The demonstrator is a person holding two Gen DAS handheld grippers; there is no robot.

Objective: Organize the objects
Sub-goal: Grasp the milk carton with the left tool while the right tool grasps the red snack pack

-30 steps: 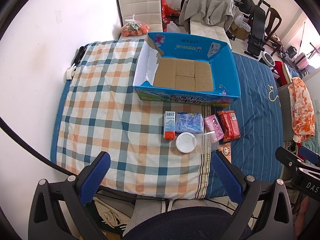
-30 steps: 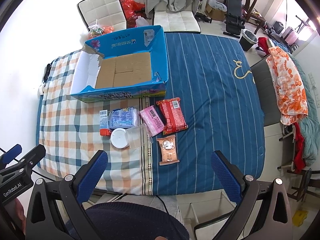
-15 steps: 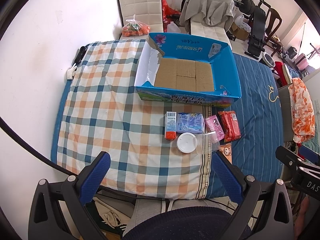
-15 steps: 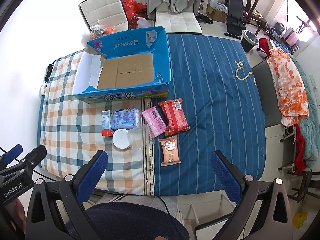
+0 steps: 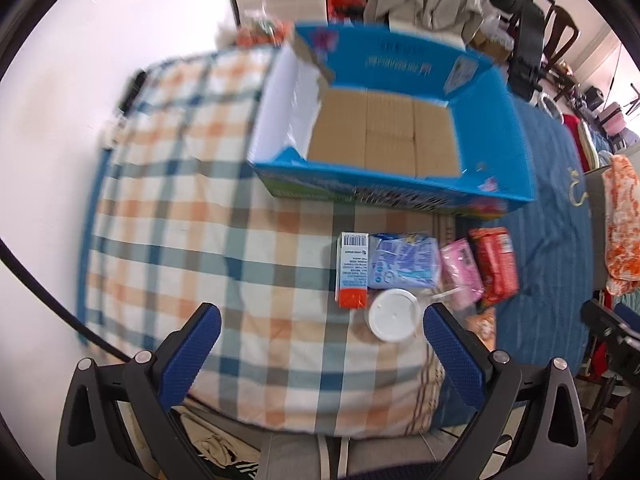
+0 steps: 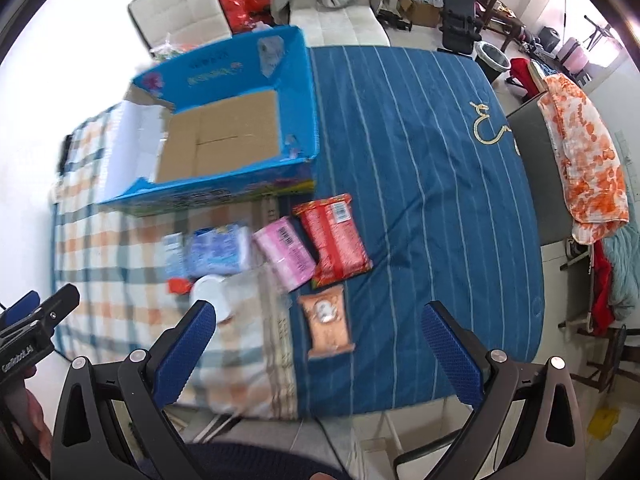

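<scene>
A big open blue cardboard box (image 5: 384,136) sits on the bed with nothing inside. Just in front of it lie a white and orange carton (image 5: 352,269), a light blue packet (image 5: 404,261), a pink packet (image 6: 285,252), a red packet (image 6: 334,238), an orange pouch (image 6: 327,326) and a round white lid (image 5: 393,315). The left gripper (image 5: 320,344) and right gripper (image 6: 318,344) hang above with jaws wide and hold nothing.
</scene>
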